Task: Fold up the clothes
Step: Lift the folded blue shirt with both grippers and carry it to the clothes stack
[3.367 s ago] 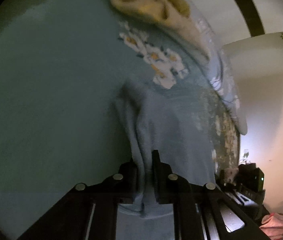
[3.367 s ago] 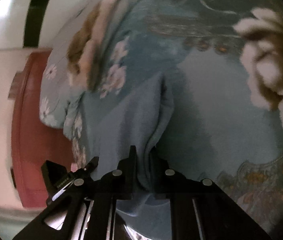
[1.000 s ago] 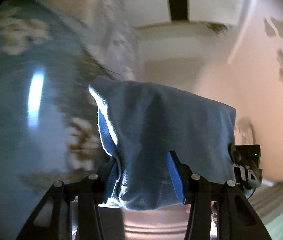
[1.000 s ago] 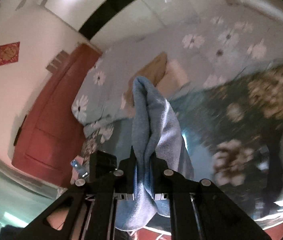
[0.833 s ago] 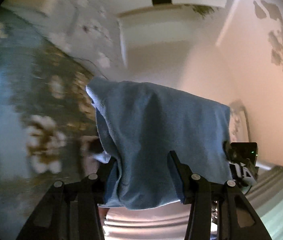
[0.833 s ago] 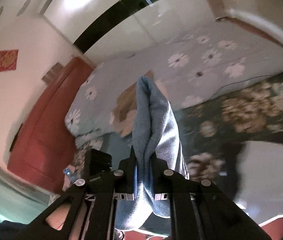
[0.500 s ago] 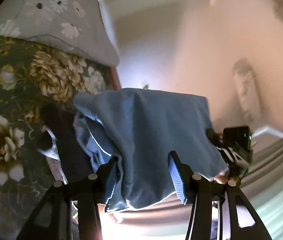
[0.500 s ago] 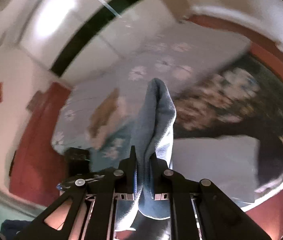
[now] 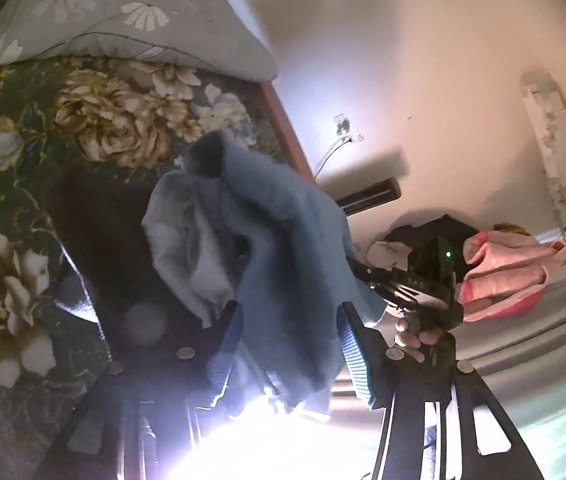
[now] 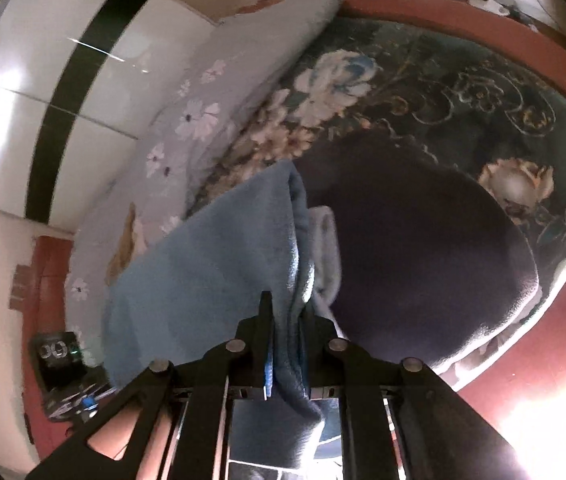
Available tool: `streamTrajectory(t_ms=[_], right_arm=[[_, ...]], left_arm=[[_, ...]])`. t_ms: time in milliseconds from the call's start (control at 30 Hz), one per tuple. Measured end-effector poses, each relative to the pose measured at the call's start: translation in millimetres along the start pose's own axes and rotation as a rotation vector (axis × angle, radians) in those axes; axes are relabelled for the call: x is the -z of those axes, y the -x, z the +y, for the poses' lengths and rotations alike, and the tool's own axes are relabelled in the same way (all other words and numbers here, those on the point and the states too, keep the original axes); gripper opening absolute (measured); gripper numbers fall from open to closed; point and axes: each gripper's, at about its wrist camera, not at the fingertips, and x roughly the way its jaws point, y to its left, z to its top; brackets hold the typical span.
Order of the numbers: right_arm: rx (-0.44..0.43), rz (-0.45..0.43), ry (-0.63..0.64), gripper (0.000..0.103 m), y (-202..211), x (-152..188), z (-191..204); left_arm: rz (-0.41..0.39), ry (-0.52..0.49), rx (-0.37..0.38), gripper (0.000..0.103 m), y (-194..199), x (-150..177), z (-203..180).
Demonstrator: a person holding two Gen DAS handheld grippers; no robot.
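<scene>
Left wrist view: the left gripper [image 9: 289,320] is clamping a thick bundle of the blue garment [image 9: 283,248], hanging above the floral bedspread [image 9: 103,120].
Right wrist view: the right gripper [image 10: 287,308] is pinching the blue garment [image 10: 211,264] tightly, over a dark garment [image 10: 423,256].

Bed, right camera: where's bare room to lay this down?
Bare floral bedspread shows beyond the dark garment, up to the red bed frame, and in a narrow strip between it and the daisy quilt. The middle is crowded: the dark garment covers it. The blue garment hides the near part.
</scene>
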Motion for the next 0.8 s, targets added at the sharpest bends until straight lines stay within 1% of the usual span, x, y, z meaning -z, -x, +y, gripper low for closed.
streamTrajectory(t_ms=[67,167,200,267,333,400,467,567,633,733,800], right_arm=[[0.025,0.003,-0.003,0.011,-6.2,-0.2,-5.3],[0.036,-0.003,0.002,0.012,-2.2,0.5,-2.9],[0.05,-0.004,0.019,0.013,2.2,0.9,1.0],[0.086,-0.004,0.051,0.022,9.3,1.2,8.9],[0.153,-0.023,0.115,0.03,22.5,5.0,21.4],[0.203,-0.059,0.172,0.035,34.8,11.6,35.5],[0.22,-0.098,0.224,0.036,44.4,20.8,52.7],[0.194,-0.116,0.301,0.038,43.2,37.2,77.5],[0.186,-0.122,0.357,0.038,38.4,49.1,92.7],[0.236,-0.123,0.387,0.039,29.9,61.9,88.3],[0.279,-0.124,0.394,0.039,25.2,69.5,79.3]], left_arm=[[0.017,-0.012,-0.052,0.053,-7.4,1.0,2.6],[0.028,-0.032,-0.09,0.053,-12.8,2.0,1.4],[0.025,-0.049,-0.1,0.053,-10.2,2.6,-2.6],[0.023,-0.076,-0.111,0.053,-5.9,0.3,-9.0],[0.007,-0.125,-0.119,0.053,6.5,0.7,-22.6],[-0.035,-0.215,-0.165,0.053,18.0,-0.1,-42.4],[-0.072,-0.301,-0.21,0.053,21.6,-3.5,-65.2],[-0.072,-0.388,-0.234,0.059,8.9,-12.3,-94.7],[-0.055,-0.415,-0.241,0.059,-6.5,-18.0,-103.8],[-0.023,-0.43,-0.299,0.059,-29.2,-20.3,-101.3],[0.001,-0.43,-0.323,0.059,-39.9,-15.7,-90.7]])
